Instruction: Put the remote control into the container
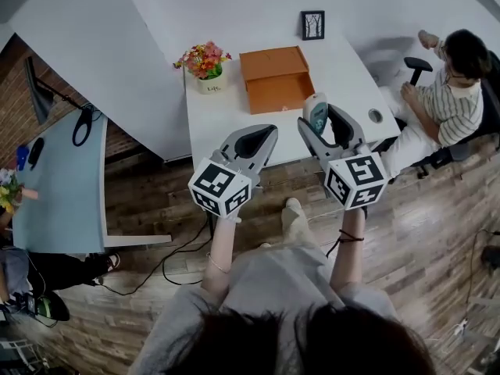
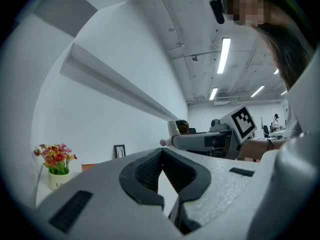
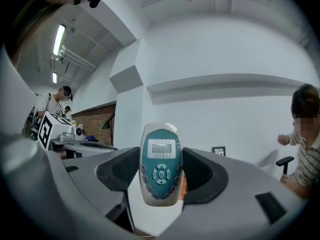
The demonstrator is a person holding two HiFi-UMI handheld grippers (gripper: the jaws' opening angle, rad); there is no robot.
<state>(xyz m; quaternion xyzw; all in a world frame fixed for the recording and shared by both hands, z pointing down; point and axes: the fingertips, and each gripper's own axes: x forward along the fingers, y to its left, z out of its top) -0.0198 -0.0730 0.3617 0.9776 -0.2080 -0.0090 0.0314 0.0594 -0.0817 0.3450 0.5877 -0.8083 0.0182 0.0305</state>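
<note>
A white remote control (image 3: pixel 160 165) with a teal face and a small screen stands upright between the jaws of my right gripper (image 3: pixel 160 171), which is shut on it. In the head view the remote control (image 1: pixel 316 113) and right gripper (image 1: pixel 322 123) hang over the near right part of the white table (image 1: pixel 226 119). The orange open container (image 1: pixel 276 79) lies at the back middle of the table, up and left of the remote. My left gripper (image 1: pixel 255 140) is over the table's near edge, its jaws (image 2: pixel 161 176) together with nothing in them.
A pot of flowers (image 1: pixel 205 66) stands left of the container, and a small framed picture (image 1: pixel 312 24) leans behind it. A seated person (image 1: pixel 449 84) in a striped top is at the table's right end. A pale blue table (image 1: pixel 58 182) stands far left.
</note>
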